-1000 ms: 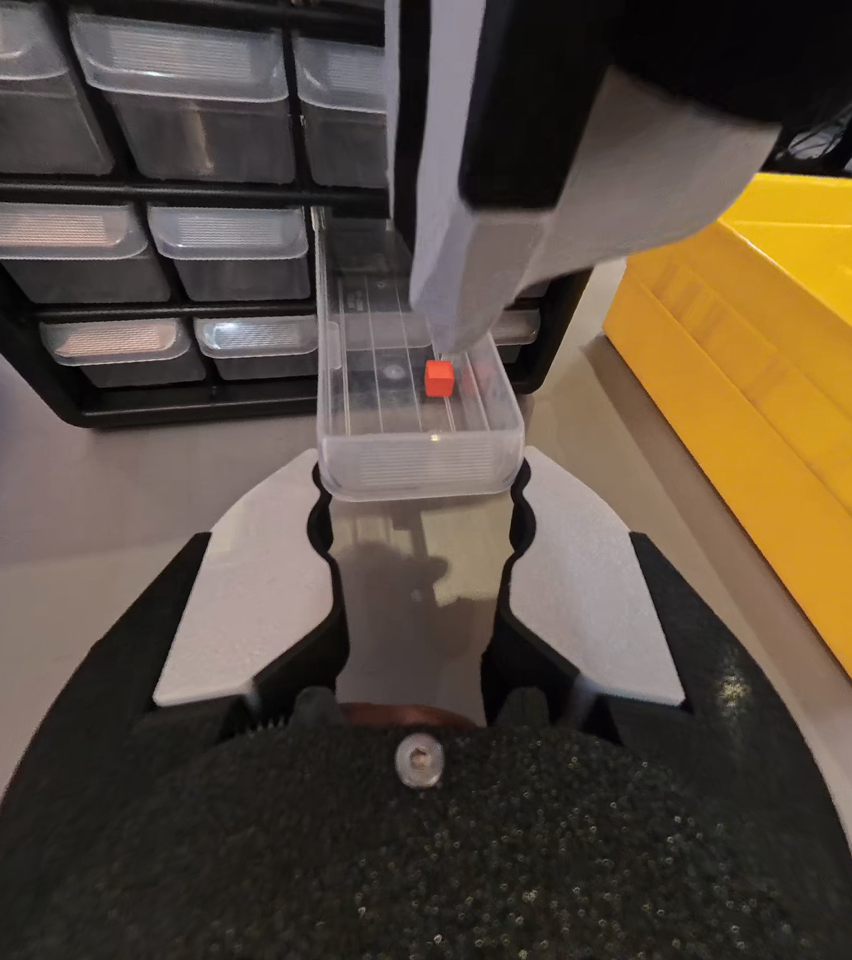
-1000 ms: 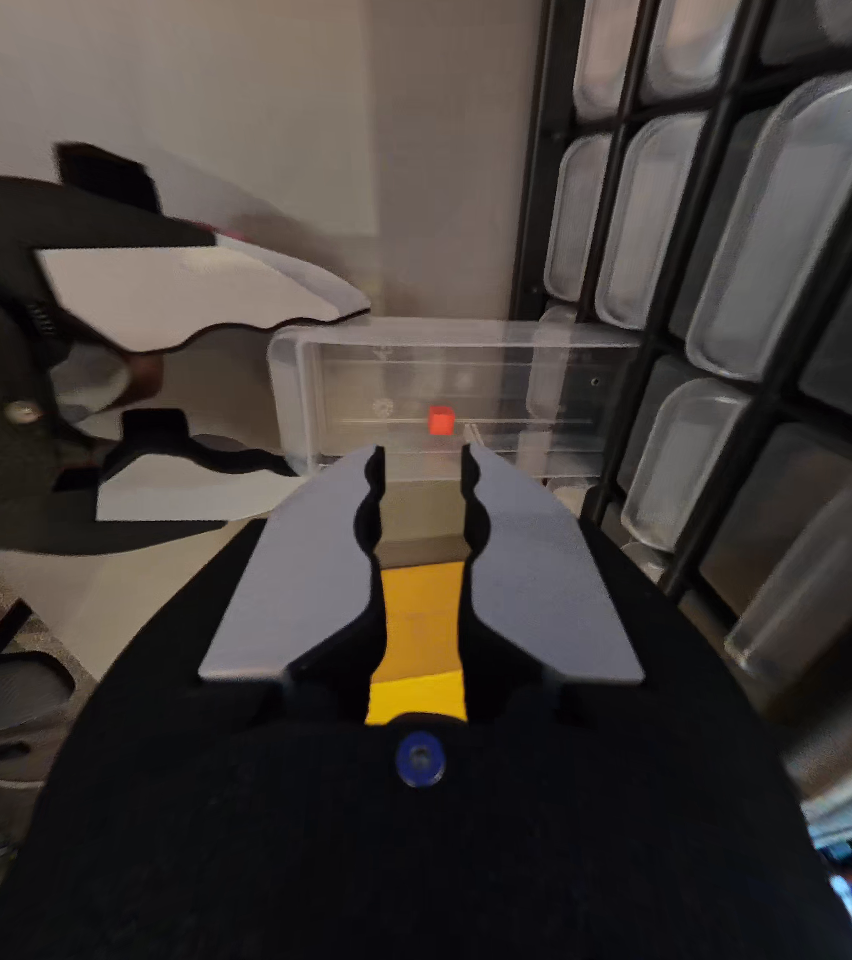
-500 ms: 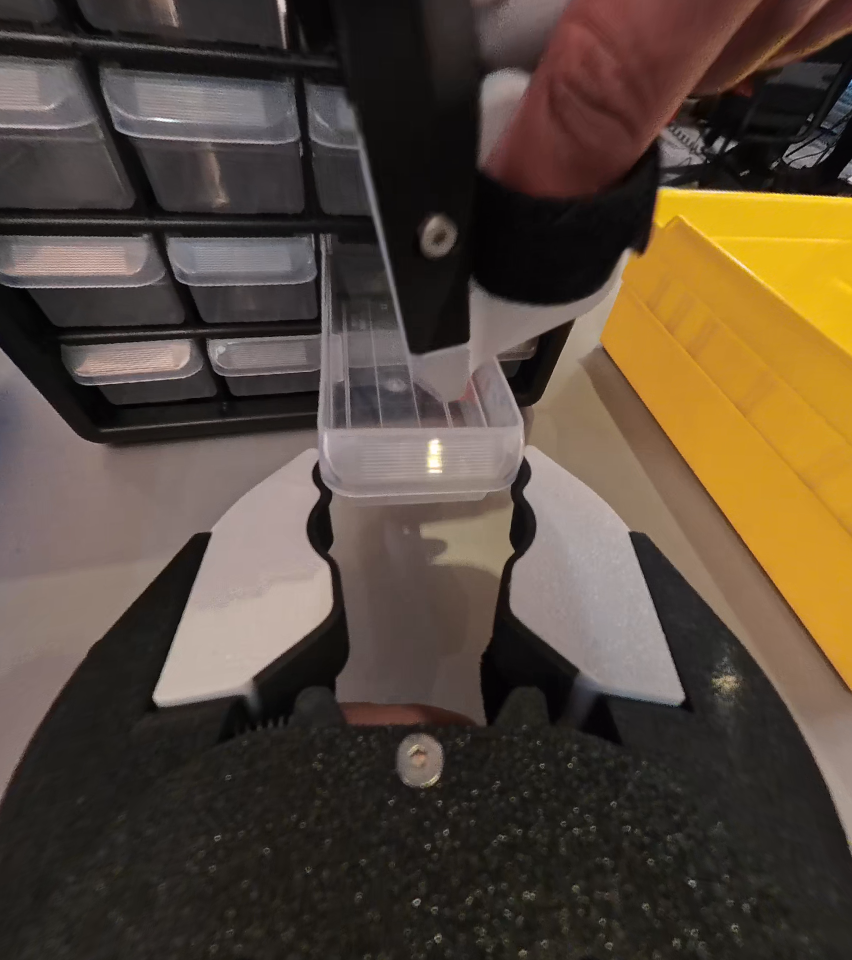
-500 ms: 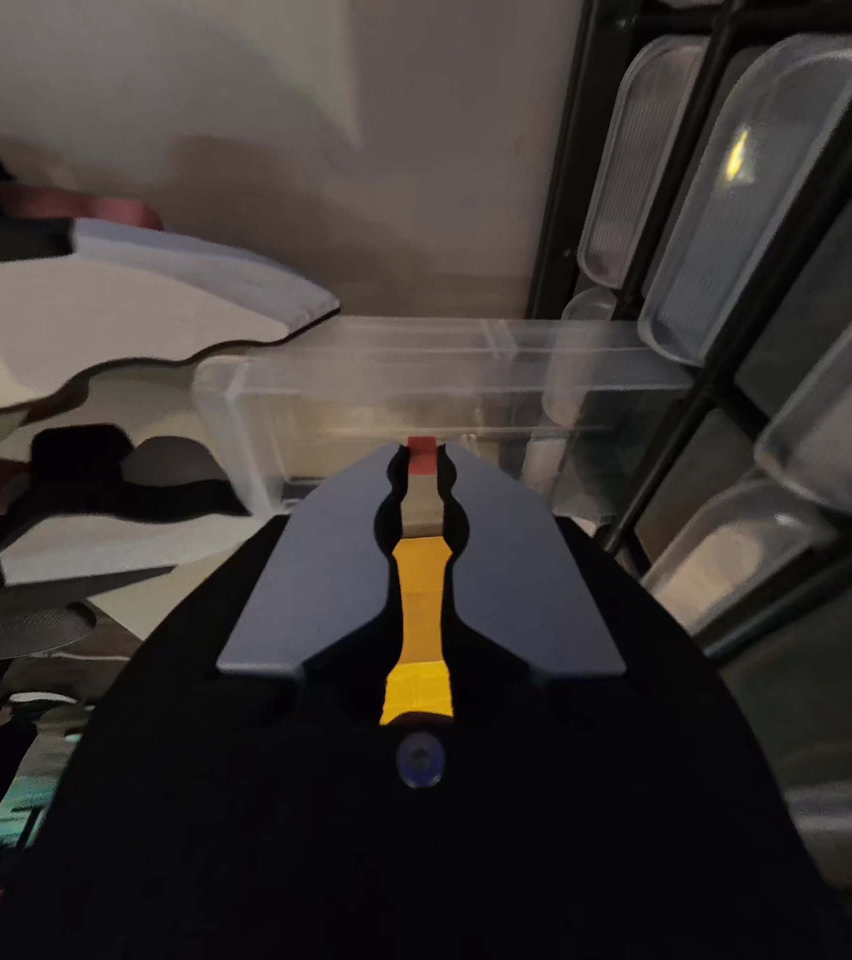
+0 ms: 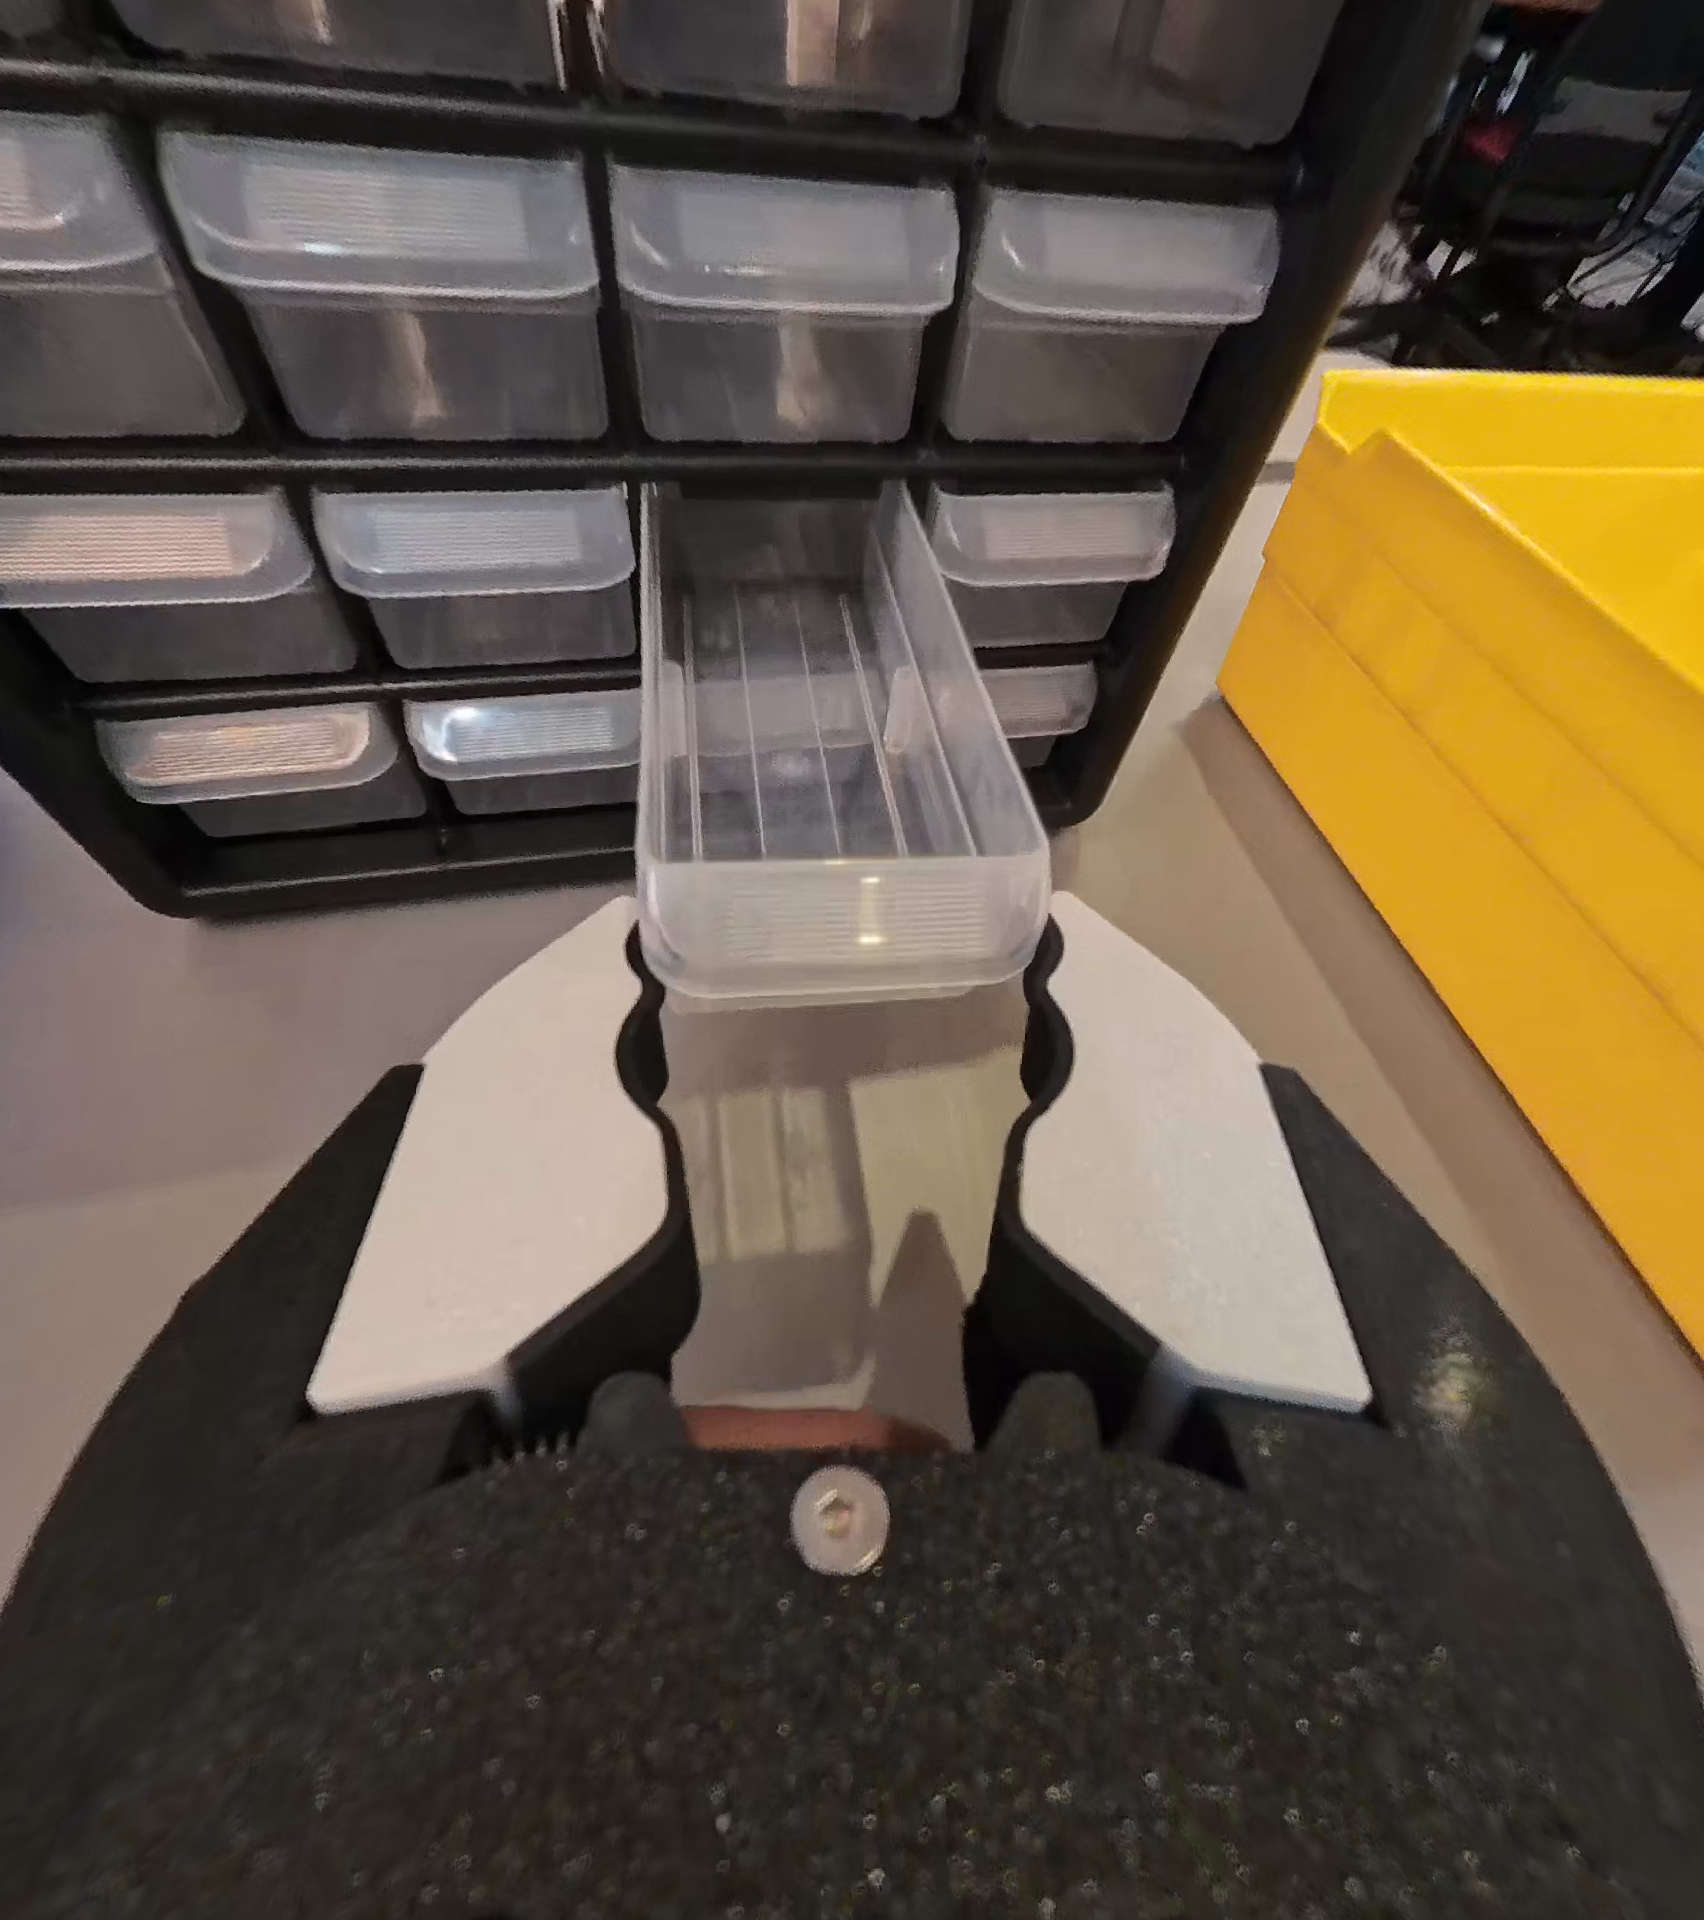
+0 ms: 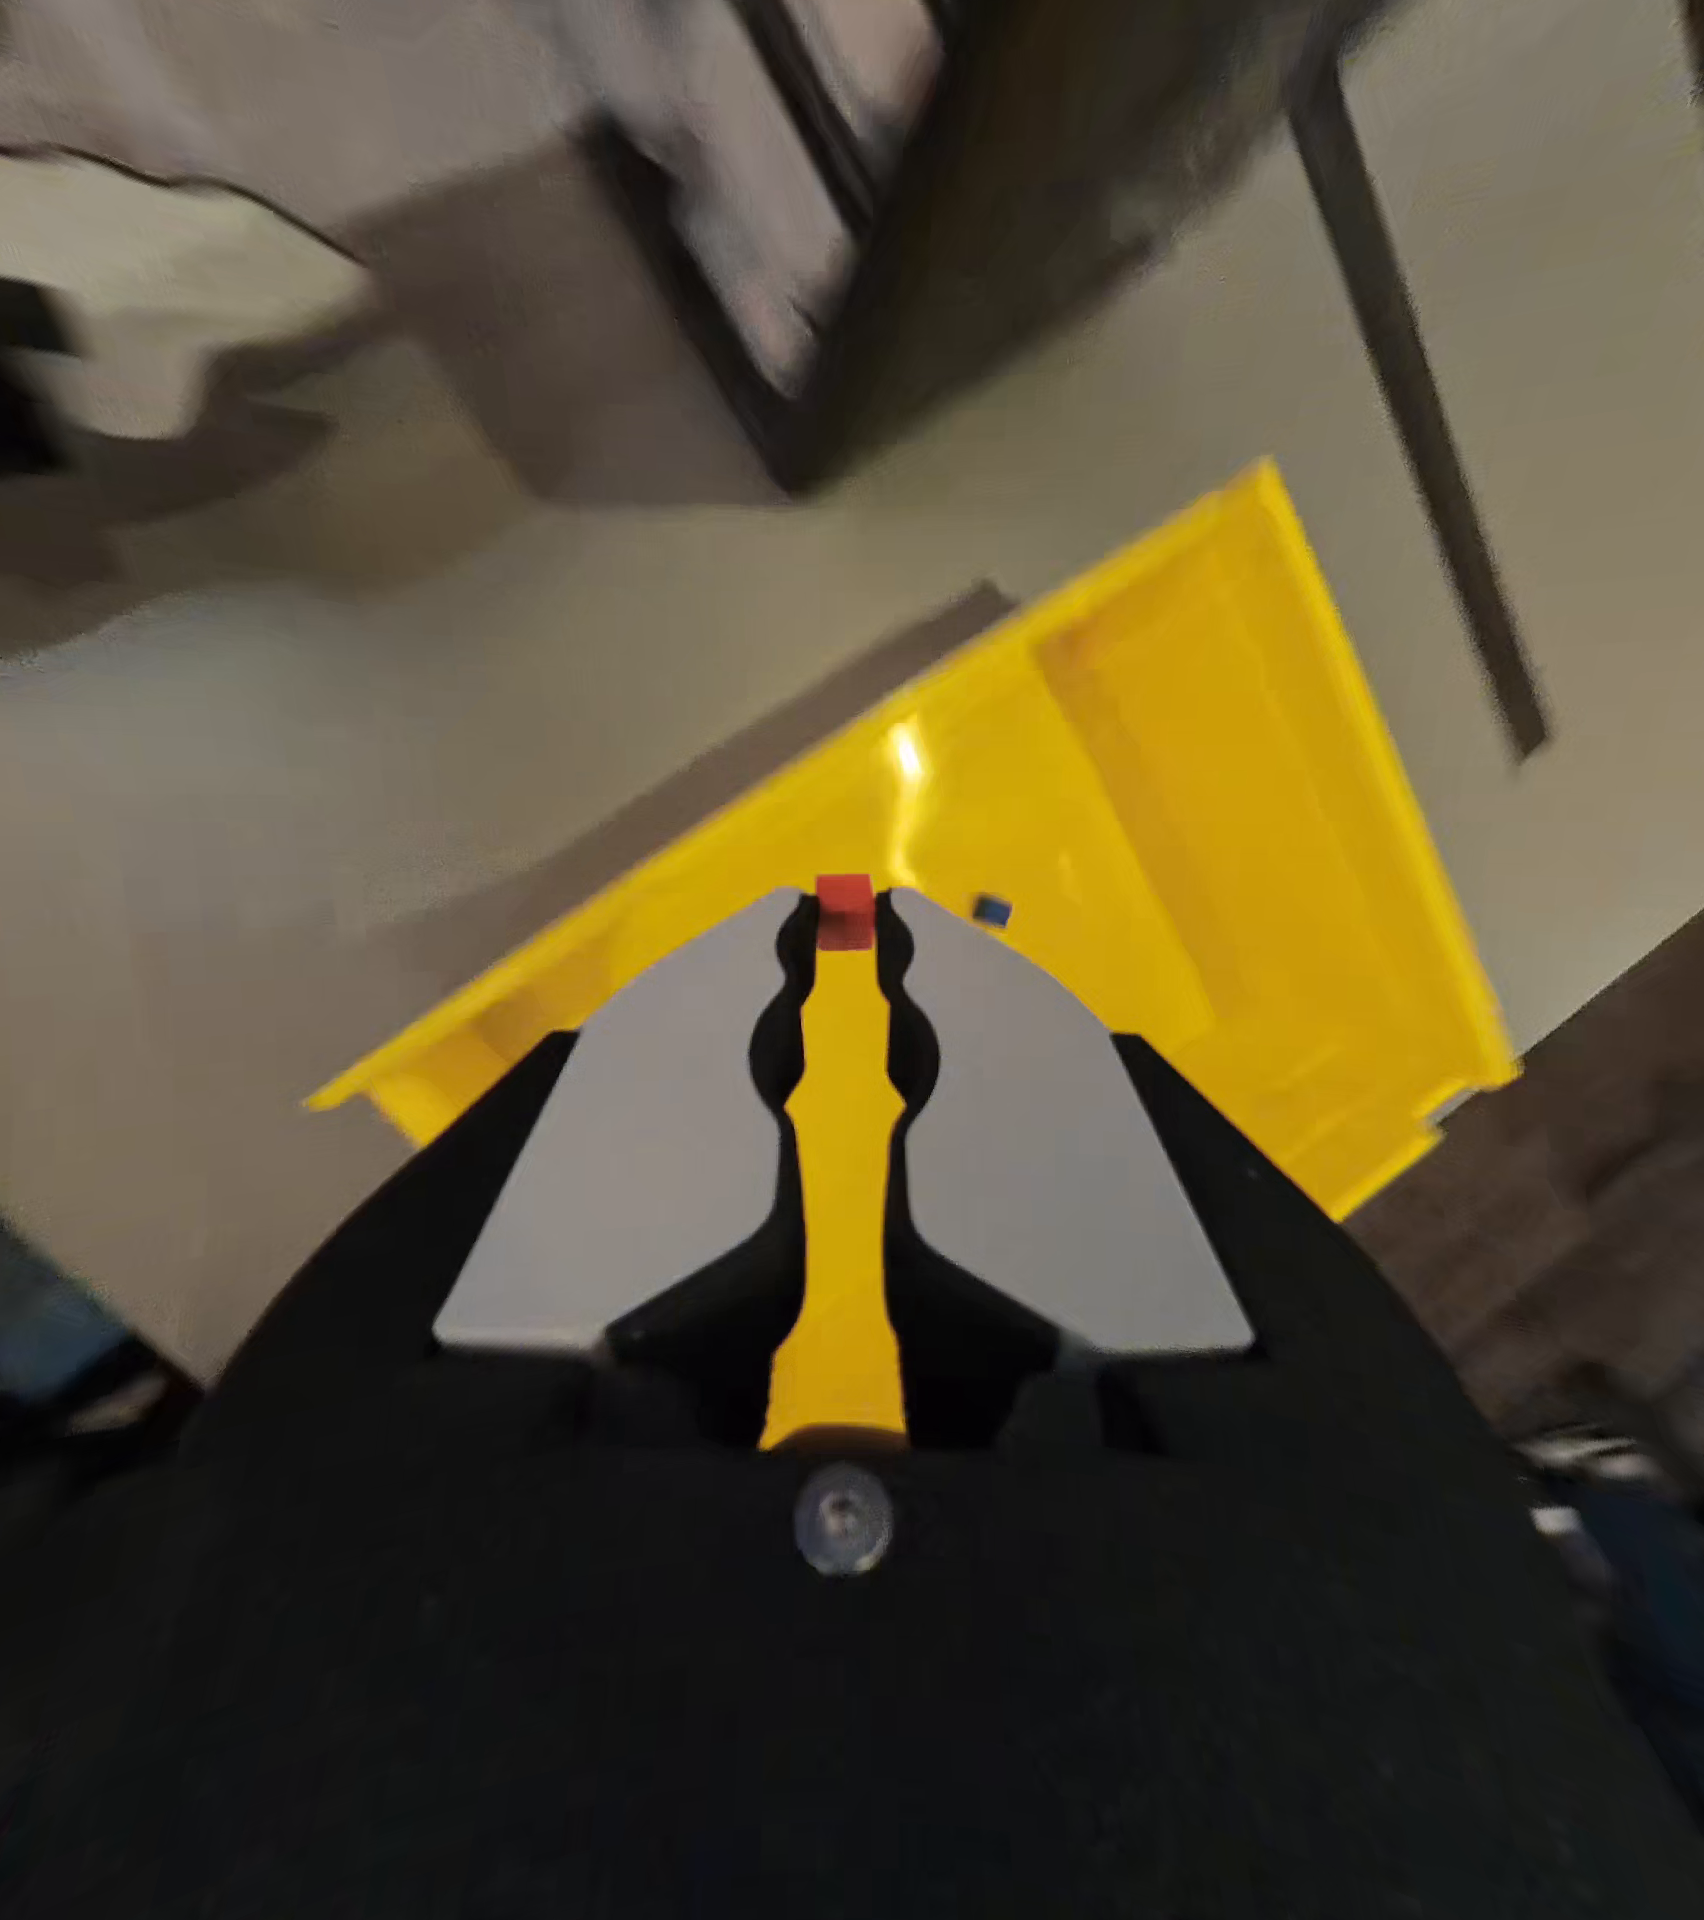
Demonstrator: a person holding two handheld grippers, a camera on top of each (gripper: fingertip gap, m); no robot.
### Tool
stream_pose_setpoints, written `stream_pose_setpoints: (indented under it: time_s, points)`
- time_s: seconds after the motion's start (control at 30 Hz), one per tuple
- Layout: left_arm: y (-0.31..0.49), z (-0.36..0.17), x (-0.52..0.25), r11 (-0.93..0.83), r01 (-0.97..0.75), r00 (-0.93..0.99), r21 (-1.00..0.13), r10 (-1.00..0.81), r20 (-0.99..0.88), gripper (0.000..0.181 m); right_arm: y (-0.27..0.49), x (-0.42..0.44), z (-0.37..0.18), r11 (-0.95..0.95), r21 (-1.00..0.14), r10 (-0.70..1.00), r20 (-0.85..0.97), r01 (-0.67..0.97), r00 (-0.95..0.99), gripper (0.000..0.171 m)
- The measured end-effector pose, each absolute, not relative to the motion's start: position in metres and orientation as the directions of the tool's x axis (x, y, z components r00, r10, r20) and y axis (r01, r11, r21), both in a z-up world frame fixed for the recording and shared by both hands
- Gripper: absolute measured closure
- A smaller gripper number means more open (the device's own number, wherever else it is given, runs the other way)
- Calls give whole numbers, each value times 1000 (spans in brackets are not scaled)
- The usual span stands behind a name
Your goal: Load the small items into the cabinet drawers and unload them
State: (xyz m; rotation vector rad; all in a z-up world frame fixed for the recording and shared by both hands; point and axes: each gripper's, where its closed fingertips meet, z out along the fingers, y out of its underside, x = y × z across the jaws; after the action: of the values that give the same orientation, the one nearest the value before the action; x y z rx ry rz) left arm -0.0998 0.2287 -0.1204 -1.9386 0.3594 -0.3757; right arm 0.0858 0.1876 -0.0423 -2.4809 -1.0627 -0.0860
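Left wrist view: our left tongs (image 5: 843,951) are spread wide at the front of the pulled-out clear drawer (image 5: 832,831); whether the tips touch it we cannot tell. The drawer looks empty and juts from the black cabinet (image 5: 1232,623) on the bench (image 5: 152,1039). Yellow bin (image 5: 1554,779) sits to the right.

Right wrist view: blurry. Our right tongs (image 6: 846,920) pinch the small red cube (image 6: 845,911) at the tips, above the yellow bin (image 6: 1243,831). A small blue item (image 6: 991,911) lies inside the bin.
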Motion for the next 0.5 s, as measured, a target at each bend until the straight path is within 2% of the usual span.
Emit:
stream_pose_setpoints:
  time_s: [0.03,0.13,0.17,0.3,0.47,0.5]
  points:
    - [232,-124,-99,-391,-93,906,-916,-414,85,115,193,105,-63,-671,-396,614,177,626,769,161]
    - [240,-125,-97,-396,-108,908,-912,-413,72,115,203,135,-125,-793,-460,446,9,399,895,161]
    - [242,-124,-96,-392,-111,908,-913,-414,68,115,202,141,-143,-815,-448,414,-8,367,910,161]
    - [253,-124,-93,-394,-130,909,-910,-414,49,115,205,151,-185,-834,-405,389,48,374,920,161]
    - [266,-125,-89,-408,-146,910,-901,-412,39,114,216,150,-189,-828,-439,360,63,350,931,161]
    - [269,-125,-88,-412,-146,910,-900,-413,41,114,215,150,-190,-830,-434,361,63,351,931,157]
